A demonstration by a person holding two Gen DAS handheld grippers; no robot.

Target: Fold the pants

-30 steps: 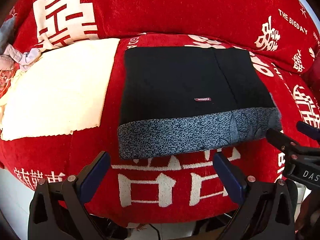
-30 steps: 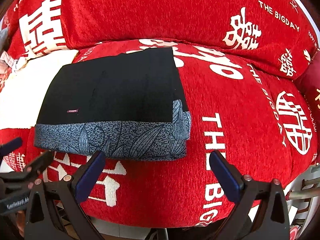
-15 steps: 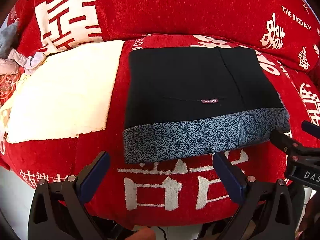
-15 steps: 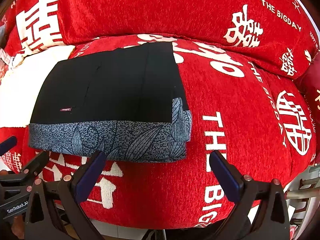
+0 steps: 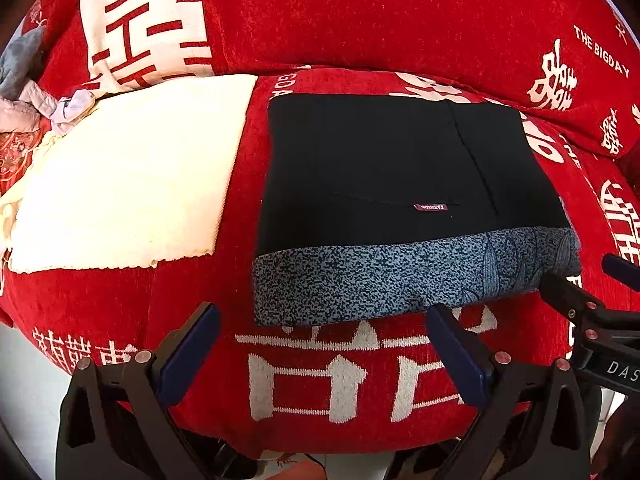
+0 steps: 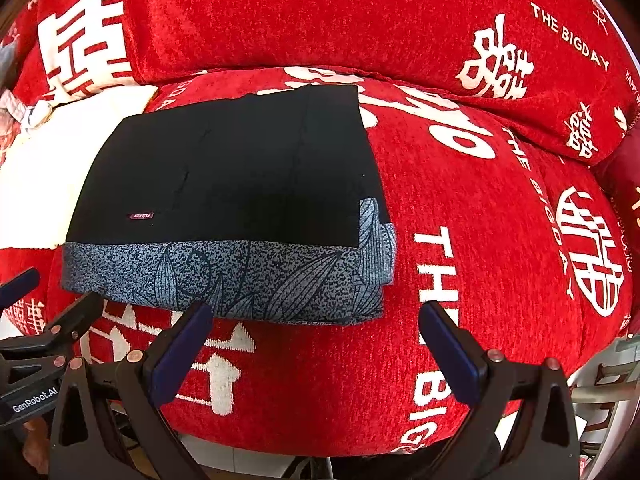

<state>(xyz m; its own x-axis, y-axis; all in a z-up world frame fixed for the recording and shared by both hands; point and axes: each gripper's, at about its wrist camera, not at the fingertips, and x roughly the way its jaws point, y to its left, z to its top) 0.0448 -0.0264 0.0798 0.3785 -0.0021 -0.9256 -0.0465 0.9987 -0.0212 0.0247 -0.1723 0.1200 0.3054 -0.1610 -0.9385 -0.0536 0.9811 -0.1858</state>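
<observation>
as we read both wrist views, the items are listed below.

pants: we see the pants point(image 5: 400, 184) folded into a flat black rectangle with a blue-grey patterned band along the near edge, lying on the red cushion point(image 5: 320, 380); a small label sits on the black panel.
pants, right view: the pants point(image 6: 224, 184) lie left of centre, the patterned band showing leaf outlines, layers stacked at the right corner.
left gripper: the left gripper point(image 5: 320, 344) is off the cloth, jaws spread wide, empty, just short of the band's near edge.
right gripper: the right gripper point(image 6: 316, 340) has its jaws spread, empty; its left finger point(image 6: 180, 344) overlaps the band's near edge in the picture; we cannot tell whether it touches.
cream cloth: we note a cream cloth point(image 5: 128, 176) flat on the cushion, just left of the pants, apart from them.
back cushion: a red back cushion point(image 6: 320, 12) with white lettering stands behind.
far left: crumpled grey and pale fabric point(image 5: 24, 80) lies at the edge.
</observation>
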